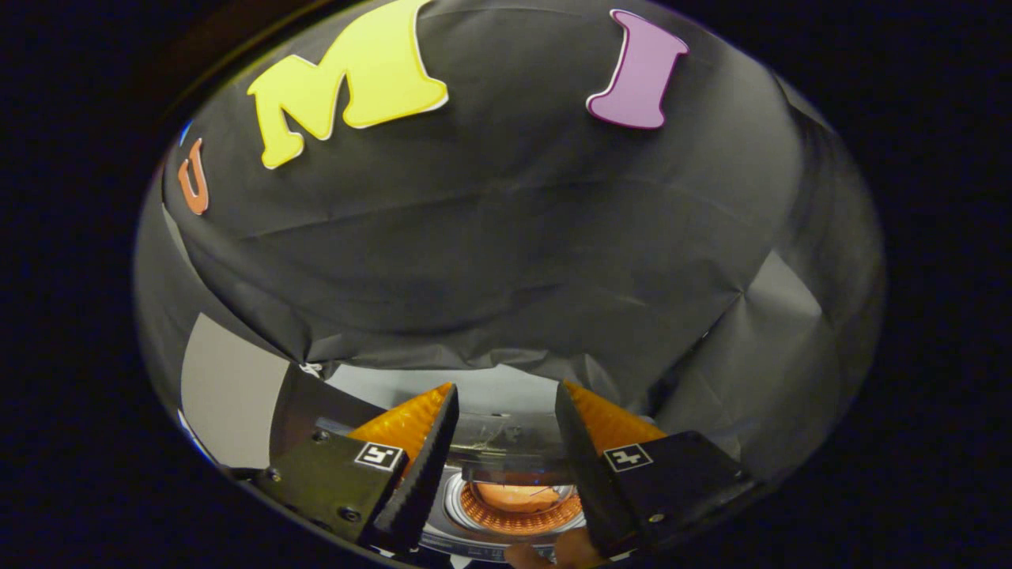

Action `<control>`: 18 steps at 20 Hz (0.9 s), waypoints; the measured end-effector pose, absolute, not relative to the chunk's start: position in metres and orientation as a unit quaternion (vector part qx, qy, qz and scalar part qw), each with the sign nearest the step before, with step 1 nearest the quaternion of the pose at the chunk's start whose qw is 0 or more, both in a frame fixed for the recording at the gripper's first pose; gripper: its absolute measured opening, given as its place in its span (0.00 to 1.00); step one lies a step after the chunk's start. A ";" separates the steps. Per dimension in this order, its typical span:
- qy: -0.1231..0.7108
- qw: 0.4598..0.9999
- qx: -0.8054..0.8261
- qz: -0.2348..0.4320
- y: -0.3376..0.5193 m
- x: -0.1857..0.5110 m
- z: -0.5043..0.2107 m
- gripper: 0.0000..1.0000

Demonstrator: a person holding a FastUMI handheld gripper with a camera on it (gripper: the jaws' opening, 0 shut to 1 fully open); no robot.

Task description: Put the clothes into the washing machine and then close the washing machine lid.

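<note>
Gripper view looked forward over the claw [506, 419], whose two fingers stood well apart with nothing between them; it held no cloth and pressed on nothing. Down between the fingers, toward six o'clock, sat the washing machine [518, 506], seen from above: a round drum mouth with a pale ring around it and a ribbed, orange-lit wall inside. Something rounded and orange lay in the drum; whether that was the clothes [518, 496] or just the drum's floor under the light could not be told for certain, though a garment already inside seemed likely. Just past the drum, at twelve o'clock from it, a clear raised lid [506, 438] appeared to stand open, its edge running between the fingertips. At the lowest point, near six o'clock, part of a person's hand [553, 553] showed just beside the right finger.

As a judgement, clothes would be light, limp and easily bunched, so they would call for a pinch on a gathered fold rather than an edge, and trailing ends could drape over the rim and foul the lid. The lid looked thin, stiff and smooth, probably slippery plastic on a hinge at the back. It would best be taken or pushed at its free front edge, near the middle, and eased down rather than dropped.
</note>
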State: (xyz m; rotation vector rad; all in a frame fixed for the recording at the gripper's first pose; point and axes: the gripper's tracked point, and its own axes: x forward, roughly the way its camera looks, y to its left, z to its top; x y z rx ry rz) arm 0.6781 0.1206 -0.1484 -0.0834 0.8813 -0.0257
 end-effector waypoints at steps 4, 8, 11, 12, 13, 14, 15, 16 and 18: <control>0.447 0.894 -0.021 -0.020 0.111 0.668 -0.166 0.78; 0.436 0.899 -0.015 -0.018 0.109 0.661 -0.164 0.78; 0.432 0.901 -0.015 -0.021 0.110 0.659 -0.166 0.78; 0.433 0.901 -0.016 -0.021 0.110 0.656 -0.168 0.78; 0.432 0.902 -0.017 -0.022 0.111 0.655 -0.168 0.78; 0.430 0.902 -0.017 -0.023 0.111 0.654 -0.169 0.79; 0.430 0.902 -0.018 -0.024 0.112 0.651 -0.169 0.78; 0.431 0.902 -0.019 -0.025 0.113 0.647 -0.169 0.78; 0.431 0.902 -0.020 -0.028 0.114 0.631 -0.163 0.79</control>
